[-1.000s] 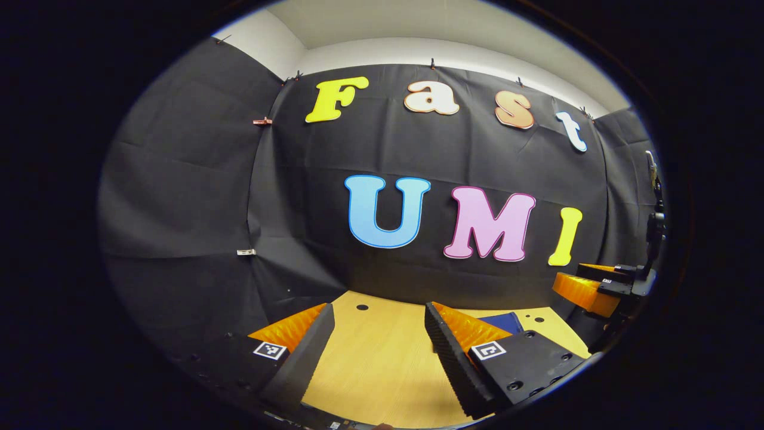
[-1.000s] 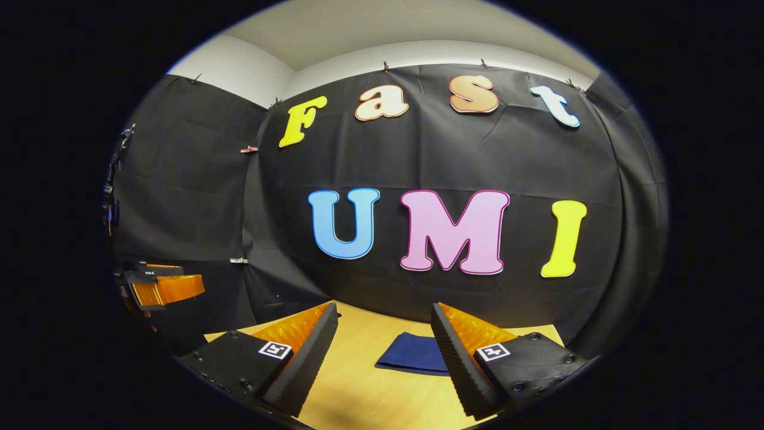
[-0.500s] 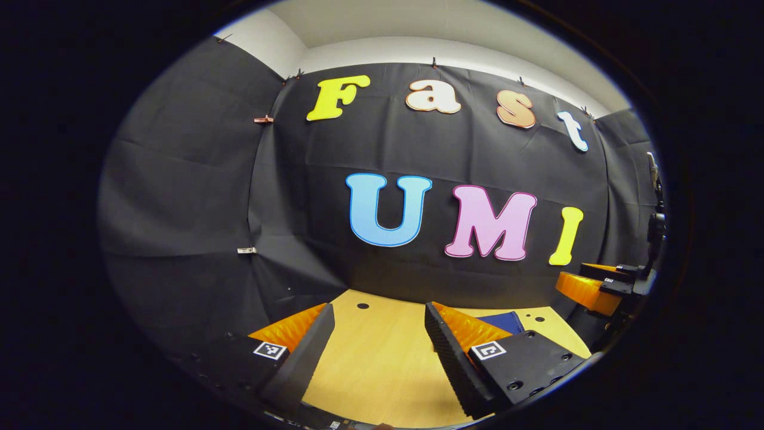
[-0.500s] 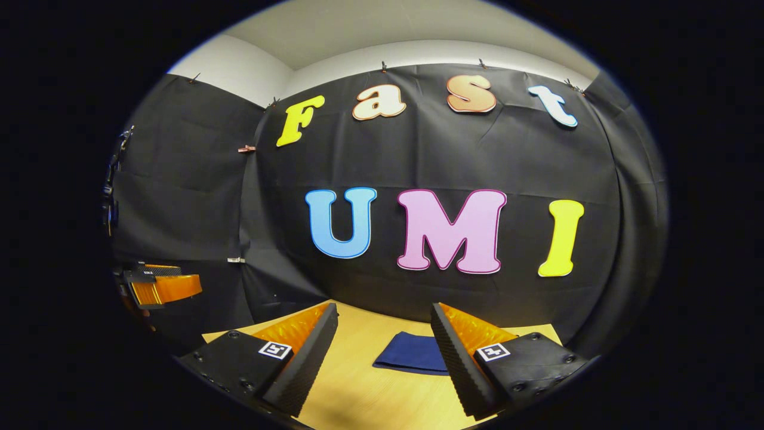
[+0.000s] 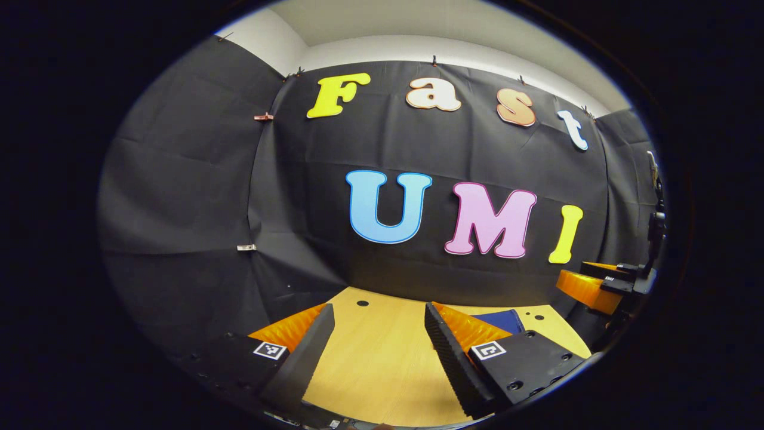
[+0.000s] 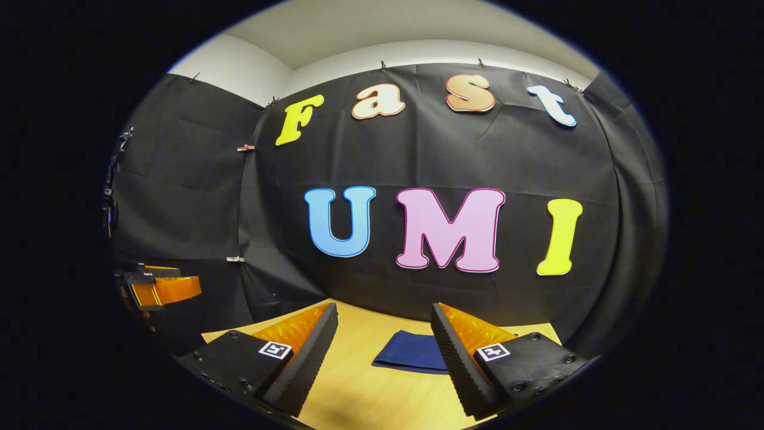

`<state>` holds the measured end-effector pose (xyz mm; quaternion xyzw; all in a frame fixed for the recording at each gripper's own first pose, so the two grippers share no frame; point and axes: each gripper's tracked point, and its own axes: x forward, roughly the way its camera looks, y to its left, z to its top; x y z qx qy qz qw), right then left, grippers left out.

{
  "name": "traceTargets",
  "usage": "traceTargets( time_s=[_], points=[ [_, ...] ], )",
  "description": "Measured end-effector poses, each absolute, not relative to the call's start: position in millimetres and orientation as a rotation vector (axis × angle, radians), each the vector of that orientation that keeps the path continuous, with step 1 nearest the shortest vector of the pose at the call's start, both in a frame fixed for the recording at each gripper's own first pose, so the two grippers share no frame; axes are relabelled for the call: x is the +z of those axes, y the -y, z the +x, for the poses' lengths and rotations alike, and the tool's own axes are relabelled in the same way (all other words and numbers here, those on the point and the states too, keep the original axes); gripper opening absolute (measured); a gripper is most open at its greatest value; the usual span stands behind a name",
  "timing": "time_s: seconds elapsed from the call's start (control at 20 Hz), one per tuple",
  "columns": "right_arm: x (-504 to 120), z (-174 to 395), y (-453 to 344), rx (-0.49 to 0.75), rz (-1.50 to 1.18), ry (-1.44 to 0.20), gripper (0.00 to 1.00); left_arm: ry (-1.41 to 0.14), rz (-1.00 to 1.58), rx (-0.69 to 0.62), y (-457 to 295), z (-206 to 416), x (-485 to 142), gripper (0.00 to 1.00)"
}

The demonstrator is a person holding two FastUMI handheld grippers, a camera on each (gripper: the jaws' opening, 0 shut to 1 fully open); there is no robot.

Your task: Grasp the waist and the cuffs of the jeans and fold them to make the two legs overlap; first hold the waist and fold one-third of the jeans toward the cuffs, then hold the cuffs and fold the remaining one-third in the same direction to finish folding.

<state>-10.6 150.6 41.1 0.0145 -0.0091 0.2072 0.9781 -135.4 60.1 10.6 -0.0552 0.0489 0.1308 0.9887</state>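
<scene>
- Left tongs (image 5: 376, 340), left gripper view: raised above the table (image 5: 382, 364), fingers apart, nothing between them; bare wood shows in the gap
- Same view, a round dark hole (image 5: 362, 303) sits in the table top near the far edge, ahead of the left finger
- Same view, jeans (image 5: 504, 321): a dark blue corner shows just past the right finger, lying on the table; the finger hides the rest
- Same view, far right: the right tongs (image 5: 588, 286) are held in the air beside the table, level with its far edge, well apart from the jeans; from this angle the gap between their fingers cannot be judged
- Right gripper view, far left: the left tongs (image 6: 164, 289) are held in the air, off the table's left side
- Right tongs (image 6: 382, 349), right gripper view: raised above the table (image 6: 358, 394), fingers apart, gripping nothing
- Same view, jeans (image 6: 412, 352): a flat, folded dark blue bundle lying on the table ahead of the tongs, between the finger lines and nearer the right finger, which covers its right end; neither finger touches it
</scene>
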Motion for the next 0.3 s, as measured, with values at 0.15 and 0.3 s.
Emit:
traceTargets(
  time_s=[0.15,0.3],
  points=[
    [39.9,-11.7,-150.3,0.415,0.038,0.013,0.96,-0.098,-0.114,0.26,-60.6,-136.6,9.8,0.96],
    [39.1,-13.3,-149.2,0.411,0.028,0.013,0.96,-0.1,-0.119,0.248,-56.9,-134.7,8.7,0.96]
  ],
)
